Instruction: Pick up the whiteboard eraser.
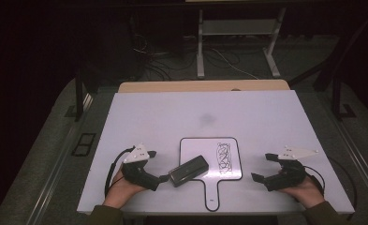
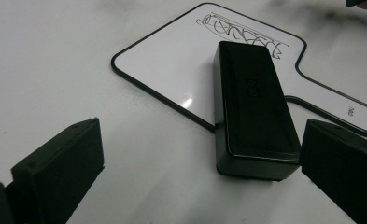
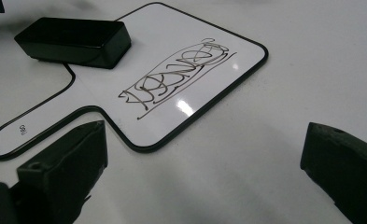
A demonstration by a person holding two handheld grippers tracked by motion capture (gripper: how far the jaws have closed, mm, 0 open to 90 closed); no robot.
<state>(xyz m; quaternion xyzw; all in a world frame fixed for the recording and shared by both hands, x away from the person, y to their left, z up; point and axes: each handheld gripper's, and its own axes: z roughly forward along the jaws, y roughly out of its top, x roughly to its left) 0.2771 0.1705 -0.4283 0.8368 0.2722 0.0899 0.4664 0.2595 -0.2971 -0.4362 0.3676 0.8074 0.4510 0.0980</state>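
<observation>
Overhead, white table (image 1: 172,117), scribbled paddle whiteboard (image 1: 233,164), black eraser (image 1: 188,170), dark room

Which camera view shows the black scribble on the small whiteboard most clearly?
The right gripper view: the scribble is near, large, and unobstructed on the whiteboard. The left gripper view shows it farther off, with its near end hidden behind the black eraser. The high view shows the whole scribble, but small.

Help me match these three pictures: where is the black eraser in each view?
High view: the eraser lies low centre, on the small whiteboard's left edge.
Left gripper view: centre right, nearest the lens.
Right gripper view: top left.
Shared landmark: the black scribble on the whiteboard.
</observation>
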